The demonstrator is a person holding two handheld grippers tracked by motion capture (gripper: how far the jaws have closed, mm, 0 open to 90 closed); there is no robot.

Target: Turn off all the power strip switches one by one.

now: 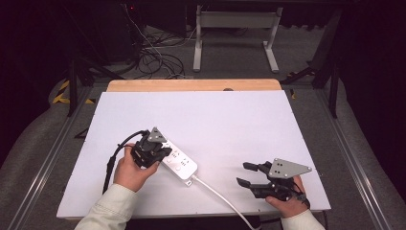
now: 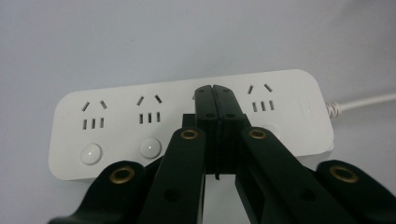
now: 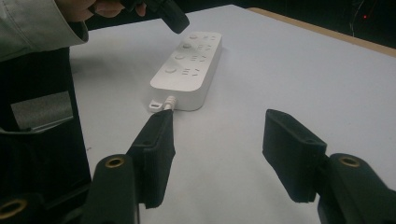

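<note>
The left gripper (image 1: 160, 154) points forward and down, its jaws pressed together with nothing between them. The right gripper (image 1: 247, 173) lies low, pointing left, its jaws apart and empty.

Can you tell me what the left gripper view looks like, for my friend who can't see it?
A black hand-held gripper with its jaws shut together points at a white plastic power strip lying on a plain white table. The strip has several outlets with round white buttons, and a white cord leaves its right end.
</note>
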